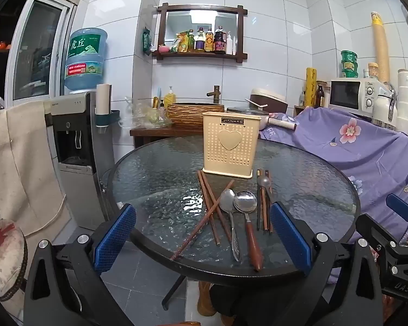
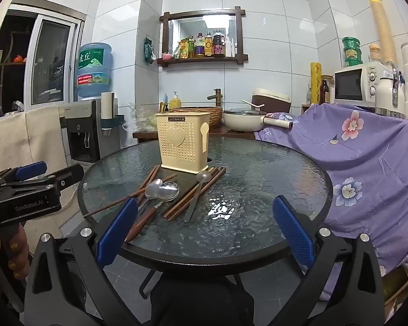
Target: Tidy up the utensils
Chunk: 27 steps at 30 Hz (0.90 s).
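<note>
A cream perforated utensil holder (image 1: pixel 228 146) with a heart stands upright on the round glass table (image 1: pixel 155 174); it also shows in the right wrist view (image 2: pixel 182 142). In front of it lie brown chopsticks (image 1: pixel 212 206), a steel spoon (image 1: pixel 227 203), a wooden-handled spoon (image 1: pixel 246 206), and a small spoon (image 1: pixel 263 183) on more chopsticks (image 1: pixel 266 209). They also show in the right wrist view: chopsticks (image 2: pixel 195 194), spoons (image 2: pixel 163 188), small spoon (image 2: pixel 202 176). My left gripper (image 1: pixel 202 236) is open and empty at the table's near edge. My right gripper (image 2: pixel 204 231) is open and empty.
A water dispenser (image 1: pixel 73 141) stands left of the table. Purple flowered cloth (image 1: pixel 361 146) covers something to the right. Behind are a basket sink (image 1: pixel 194 112), a pot (image 2: pixel 243 121), a rice cooker (image 1: pixel 269 99) and a microwave (image 1: pixel 351 96). The left gripper shows at the left of the right wrist view (image 2: pixel 38 184).
</note>
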Each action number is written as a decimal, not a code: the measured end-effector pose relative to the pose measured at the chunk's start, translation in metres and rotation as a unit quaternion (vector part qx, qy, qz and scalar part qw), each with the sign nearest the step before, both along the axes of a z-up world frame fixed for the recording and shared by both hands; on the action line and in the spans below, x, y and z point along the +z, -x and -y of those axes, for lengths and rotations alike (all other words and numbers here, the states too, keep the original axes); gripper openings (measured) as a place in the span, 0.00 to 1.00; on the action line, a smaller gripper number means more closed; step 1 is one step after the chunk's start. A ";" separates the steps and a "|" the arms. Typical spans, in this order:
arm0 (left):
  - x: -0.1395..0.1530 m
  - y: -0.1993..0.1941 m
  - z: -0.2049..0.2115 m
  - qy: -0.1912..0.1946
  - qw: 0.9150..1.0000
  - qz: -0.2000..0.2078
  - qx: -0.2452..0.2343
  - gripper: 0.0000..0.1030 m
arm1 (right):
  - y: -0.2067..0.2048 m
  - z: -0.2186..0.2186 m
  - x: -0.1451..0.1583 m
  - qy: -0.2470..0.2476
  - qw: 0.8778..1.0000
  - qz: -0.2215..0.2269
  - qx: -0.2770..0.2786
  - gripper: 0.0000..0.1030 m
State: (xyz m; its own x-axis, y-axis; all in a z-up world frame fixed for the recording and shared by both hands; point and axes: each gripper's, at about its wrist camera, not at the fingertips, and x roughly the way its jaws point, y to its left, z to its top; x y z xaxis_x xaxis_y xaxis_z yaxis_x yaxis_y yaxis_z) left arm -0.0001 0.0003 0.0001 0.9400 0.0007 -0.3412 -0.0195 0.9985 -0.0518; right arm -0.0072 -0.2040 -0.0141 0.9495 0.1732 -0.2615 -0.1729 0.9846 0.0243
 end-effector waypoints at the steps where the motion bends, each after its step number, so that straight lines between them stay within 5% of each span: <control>1: 0.000 0.000 0.002 -0.014 1.000 0.001 0.000 0.94 | -0.001 -0.001 0.000 0.005 1.000 -0.006 0.000 0.95; 27: 0.000 0.002 0.001 -0.014 1.000 0.003 0.004 0.94 | 0.000 0.000 0.000 0.001 1.000 -0.002 0.000 0.95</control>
